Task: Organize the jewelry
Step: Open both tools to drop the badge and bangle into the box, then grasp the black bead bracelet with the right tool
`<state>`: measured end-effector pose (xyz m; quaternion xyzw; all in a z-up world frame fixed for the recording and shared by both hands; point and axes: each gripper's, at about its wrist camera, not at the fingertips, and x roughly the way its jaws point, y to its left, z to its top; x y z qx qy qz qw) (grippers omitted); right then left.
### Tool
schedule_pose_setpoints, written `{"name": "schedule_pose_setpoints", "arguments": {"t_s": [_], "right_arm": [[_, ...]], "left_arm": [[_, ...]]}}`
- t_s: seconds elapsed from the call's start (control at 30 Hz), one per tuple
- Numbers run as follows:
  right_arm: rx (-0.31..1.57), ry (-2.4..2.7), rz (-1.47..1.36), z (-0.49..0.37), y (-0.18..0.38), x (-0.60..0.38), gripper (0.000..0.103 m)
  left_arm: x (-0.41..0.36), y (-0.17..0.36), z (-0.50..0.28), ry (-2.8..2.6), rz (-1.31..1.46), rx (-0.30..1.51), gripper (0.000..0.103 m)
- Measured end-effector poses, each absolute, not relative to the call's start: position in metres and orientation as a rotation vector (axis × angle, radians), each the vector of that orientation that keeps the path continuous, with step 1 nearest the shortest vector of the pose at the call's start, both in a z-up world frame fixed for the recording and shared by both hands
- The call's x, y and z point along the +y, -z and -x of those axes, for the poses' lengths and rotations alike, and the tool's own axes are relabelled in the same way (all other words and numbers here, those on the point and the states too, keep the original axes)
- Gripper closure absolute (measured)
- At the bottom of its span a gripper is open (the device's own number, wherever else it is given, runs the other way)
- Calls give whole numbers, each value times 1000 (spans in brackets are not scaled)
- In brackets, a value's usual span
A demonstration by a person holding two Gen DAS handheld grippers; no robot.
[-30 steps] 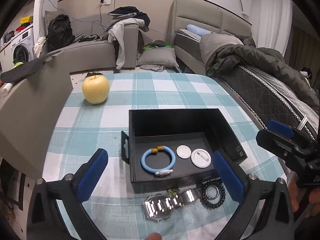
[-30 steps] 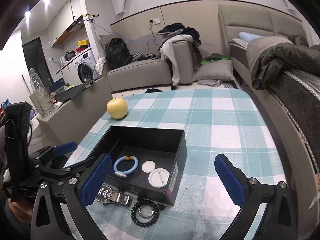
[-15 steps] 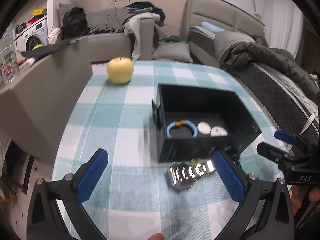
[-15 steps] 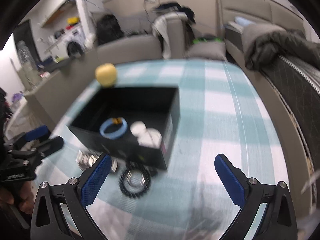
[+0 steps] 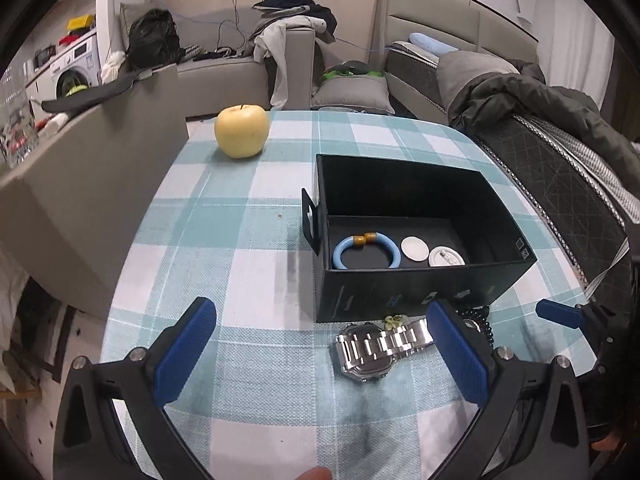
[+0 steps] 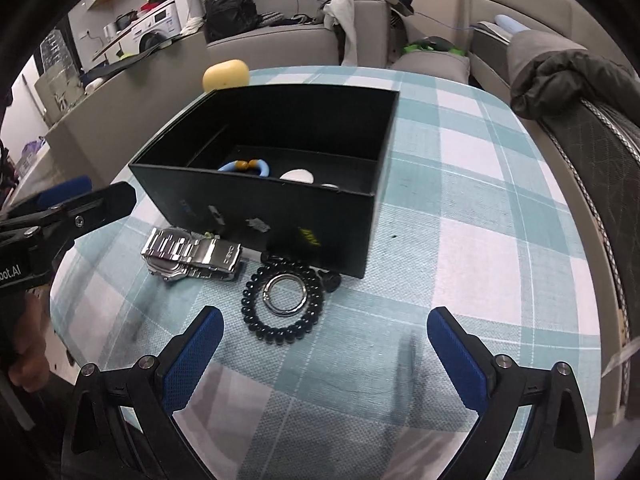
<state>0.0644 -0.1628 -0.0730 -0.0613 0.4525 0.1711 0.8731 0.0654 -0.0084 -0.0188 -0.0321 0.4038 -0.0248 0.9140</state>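
A black open box [image 5: 416, 292] [image 6: 280, 208] stands on the checked tablecloth. Inside lie a light blue bracelet [image 5: 366, 250] [image 6: 244, 166] and two white round discs [image 5: 414, 247] [image 6: 297, 176]. In front of the box rest a silver metal watch [image 5: 380, 346] [image 6: 188, 254], a black bead bracelet [image 6: 282, 302] [image 5: 478, 322] and a silver ring [image 6: 287, 294] inside the bead loop. My left gripper [image 5: 320, 350] is open, low over the cloth, its right finger beside the watch. My right gripper [image 6: 324, 356] is open just short of the bead bracelet.
A yellow apple [image 5: 241, 131] [image 6: 226, 74] sits on the table behind the box. A grey sofa [image 5: 248, 72] piled with clothes and a bed [image 5: 560, 128] with a dark quilt lie beyond the table. A grey cabinet [image 5: 80, 184] stands at the left edge.
Both grippers have dropped lower and closer to the table. The left one slid leftward, so the box and watch now sit to its right. The right one has neared the bead bracelet.
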Motion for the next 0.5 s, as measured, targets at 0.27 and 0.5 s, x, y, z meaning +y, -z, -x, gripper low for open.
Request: {"name": "schedule_pose_setpoints", "arguments": {"t_s": [0.27,0.5], "right_arm": [[918,-376,211,-57,74,-147,8],[914,-381,222,-53,76,-145,12]], "left_arm": [[-1,23,-68,39,100,866,1],[7,25,-67,42,147,867,1]]}}
